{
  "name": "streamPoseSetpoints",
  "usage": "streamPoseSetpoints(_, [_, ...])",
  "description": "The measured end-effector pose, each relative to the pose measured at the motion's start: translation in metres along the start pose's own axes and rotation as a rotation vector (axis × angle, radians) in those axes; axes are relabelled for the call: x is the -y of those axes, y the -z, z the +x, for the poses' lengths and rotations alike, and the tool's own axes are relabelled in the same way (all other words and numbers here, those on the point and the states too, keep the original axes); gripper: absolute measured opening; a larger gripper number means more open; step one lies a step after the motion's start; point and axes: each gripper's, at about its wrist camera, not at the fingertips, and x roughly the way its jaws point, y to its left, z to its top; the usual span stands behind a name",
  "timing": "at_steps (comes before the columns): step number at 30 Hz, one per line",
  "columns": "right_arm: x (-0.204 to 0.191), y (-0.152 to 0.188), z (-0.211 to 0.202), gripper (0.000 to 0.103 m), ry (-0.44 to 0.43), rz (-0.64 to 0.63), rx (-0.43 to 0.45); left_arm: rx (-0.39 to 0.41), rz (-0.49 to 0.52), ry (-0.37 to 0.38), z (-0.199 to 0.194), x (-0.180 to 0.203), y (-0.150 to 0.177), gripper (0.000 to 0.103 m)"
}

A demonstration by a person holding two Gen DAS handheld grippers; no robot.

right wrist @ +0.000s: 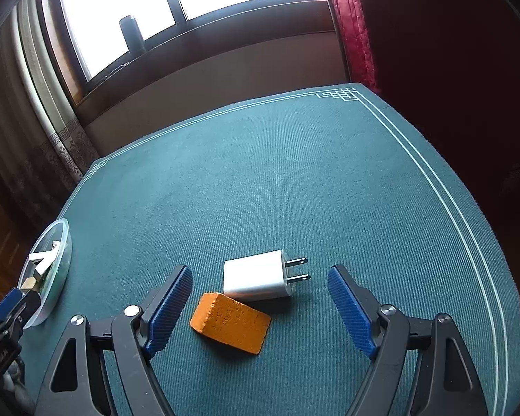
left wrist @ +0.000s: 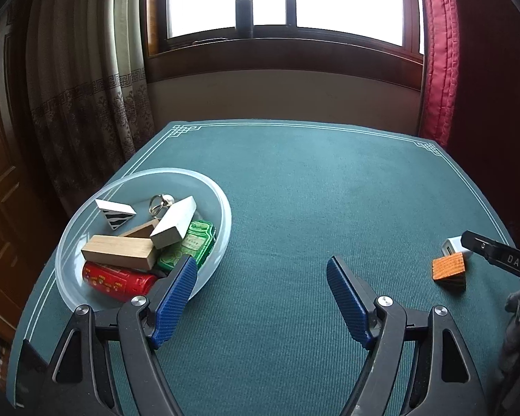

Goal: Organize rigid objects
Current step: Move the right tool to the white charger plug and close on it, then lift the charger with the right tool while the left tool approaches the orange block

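Orange block (right wrist: 230, 322) lies between the spread fingers of my right hand-held gripper (right wrist: 260, 303), nearer the left finger and touching neither. White charger plug (right wrist: 258, 275) sits just beyond it, touching the block's far edge, prongs pointing toward my right finger. That hand-held gripper is wide open and holds nothing. Off to its left, my left hand-held gripper (left wrist: 260, 293) is also wide open and empty, its left finger over the near rim of the clear bowl (left wrist: 222, 208), which holds wooden blocks (left wrist: 121, 251), a green piece (left wrist: 190, 244), a red piece (left wrist: 116, 279). Both rest over the green table (right wrist: 294, 173).
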Motion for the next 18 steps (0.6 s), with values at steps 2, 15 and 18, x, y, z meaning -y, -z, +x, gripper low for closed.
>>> streamPoseSetpoints(2, [-0.001,-0.001,0.001,0.084,0.001,-0.009,-0.002,-0.004,0.007,0.005,0.0,0.005,0.001,0.078])
streamPoseSetpoints(15, [-0.001,-0.002,0.022,0.062,0.056,-0.044,-0.053,-0.043,0.064,0.042,0.005,0.025,0.01,0.078])
streamPoseSetpoints(18, [0.002,0.0,0.019,0.062,0.061,-0.044,-0.05,-0.055,0.067,0.051,0.007,0.028,0.011,0.078])
